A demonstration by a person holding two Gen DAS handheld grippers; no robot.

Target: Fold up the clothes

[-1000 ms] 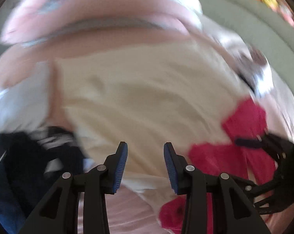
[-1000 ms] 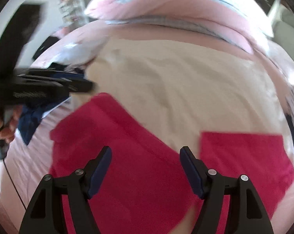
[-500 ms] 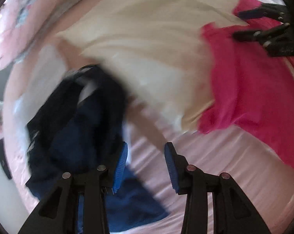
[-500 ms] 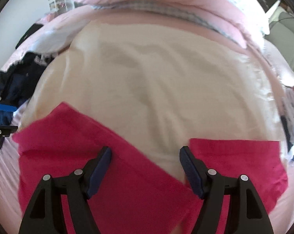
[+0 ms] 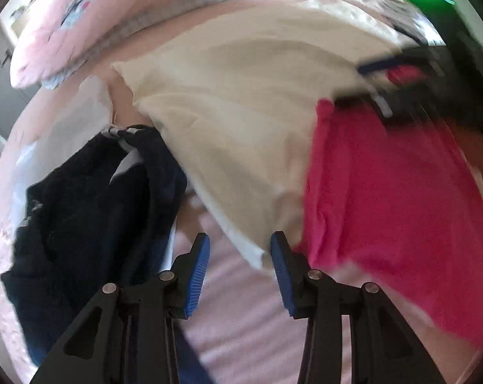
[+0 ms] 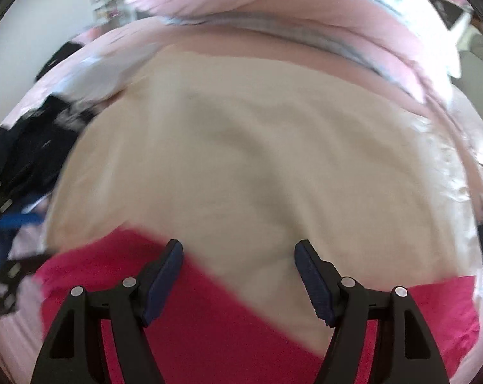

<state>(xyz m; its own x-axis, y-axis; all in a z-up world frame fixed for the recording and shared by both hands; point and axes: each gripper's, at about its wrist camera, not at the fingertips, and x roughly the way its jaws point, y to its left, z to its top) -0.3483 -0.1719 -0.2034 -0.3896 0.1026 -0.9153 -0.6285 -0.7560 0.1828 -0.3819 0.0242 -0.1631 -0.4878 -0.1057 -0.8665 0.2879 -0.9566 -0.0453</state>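
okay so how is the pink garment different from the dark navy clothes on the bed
The pink garment is bright magenta and spread fairly flat; the navy clothes are near black and bunched in a heap. The pink one overlaps the cream cloth on its right, while the navy pile sits at its left edge. Neither is held by a claw.

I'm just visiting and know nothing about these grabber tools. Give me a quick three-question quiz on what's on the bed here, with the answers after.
1. True or false: the left gripper is clamped on the pink garment.
2. What lies directly under the pink garment: A) the dark navy clothes, B) the cream cloth, C) a wooden board?
3. Fill in: the right gripper hovers over the pink garment with its jaws ____.

Key
1. False: its jaws are open and hold nothing.
2. B; part of the garment also lies on the pink bedsheet.
3. open
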